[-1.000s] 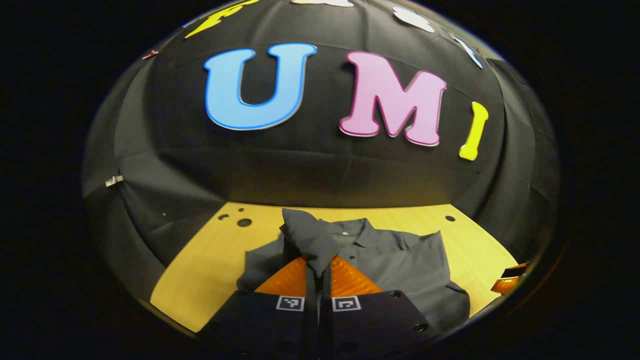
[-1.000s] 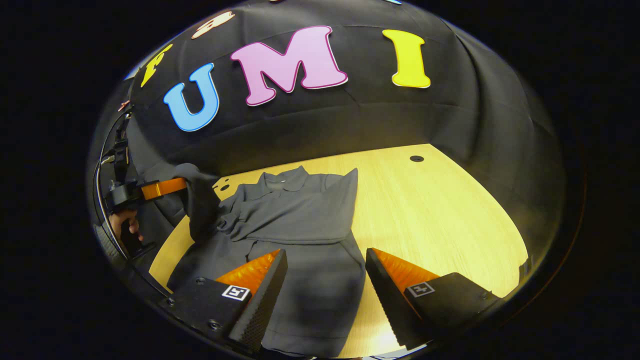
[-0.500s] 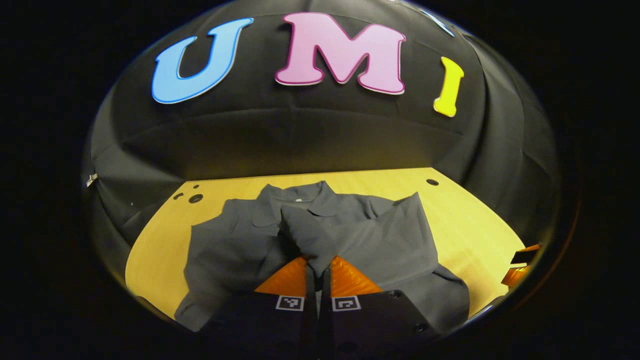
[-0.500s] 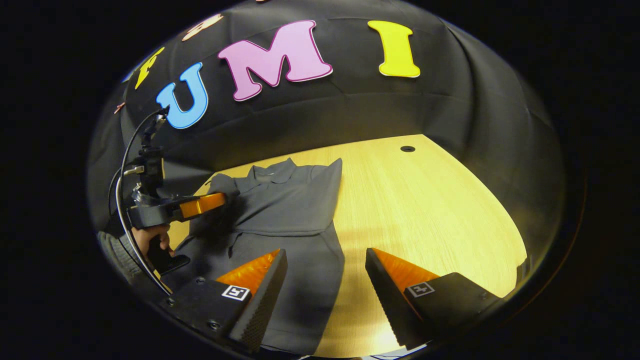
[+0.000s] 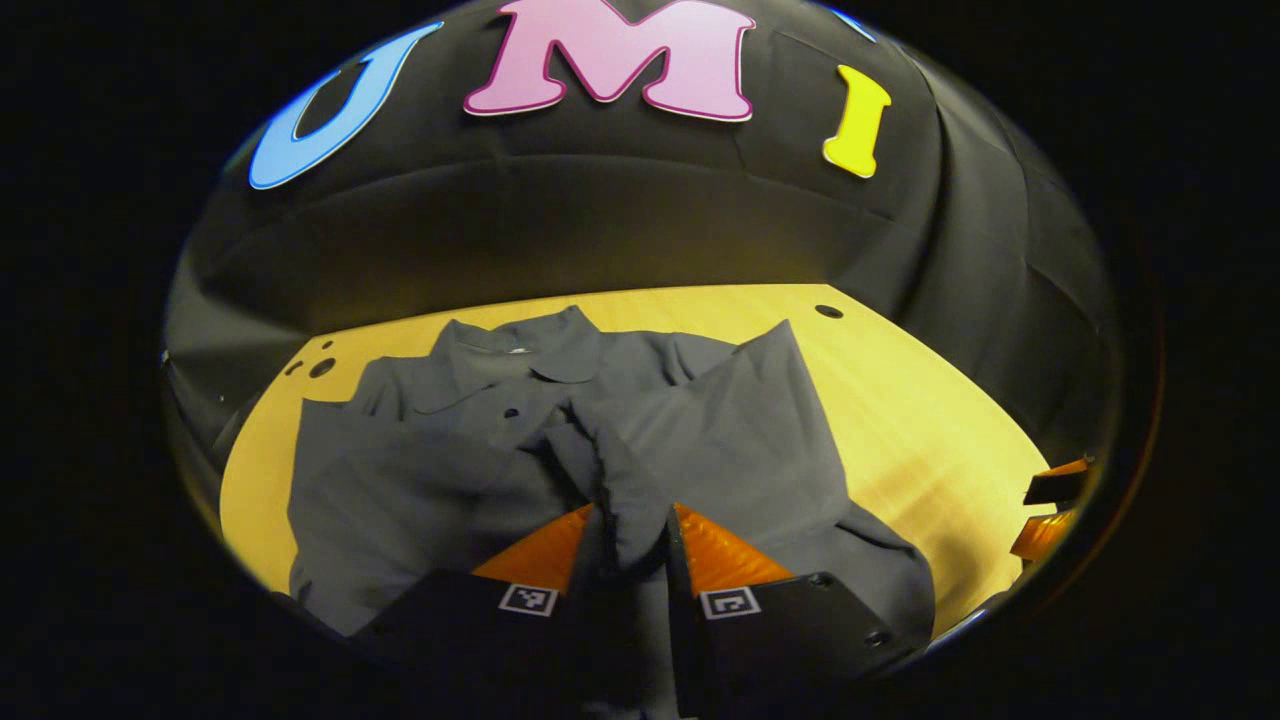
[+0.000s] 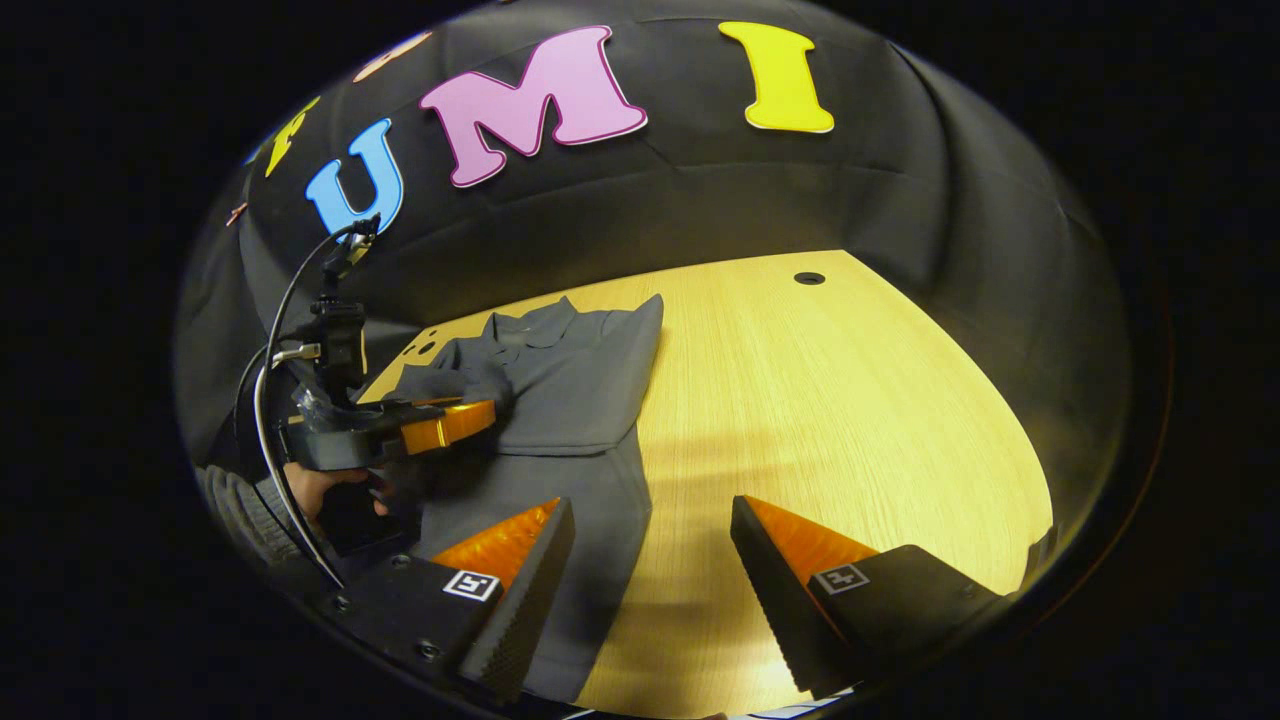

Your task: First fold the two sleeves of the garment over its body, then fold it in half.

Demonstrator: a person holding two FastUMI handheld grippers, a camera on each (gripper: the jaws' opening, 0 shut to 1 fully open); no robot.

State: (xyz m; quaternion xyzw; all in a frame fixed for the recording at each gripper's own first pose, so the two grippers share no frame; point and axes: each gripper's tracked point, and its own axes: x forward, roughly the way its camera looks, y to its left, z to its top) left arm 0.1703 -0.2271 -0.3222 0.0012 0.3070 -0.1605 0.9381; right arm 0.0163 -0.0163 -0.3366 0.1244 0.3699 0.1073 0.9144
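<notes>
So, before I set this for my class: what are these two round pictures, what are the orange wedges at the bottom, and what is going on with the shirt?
No robot here: a person holds a two-finger gripper in each hand, and a fisheye camera rides on each, looking along its fingers. The orange wedges are those fingers. In the left gripper view, the left gripper pinches a sleeve of the grey shirt, which lies on a wooden table, and holds it over the shirt's body. The other sleeve already lies folded across. In the right gripper view, the right gripper hangs open over the shirt's edge, holding nothing. That view also shows the left gripper and the hand holding it, farther off.
</notes>
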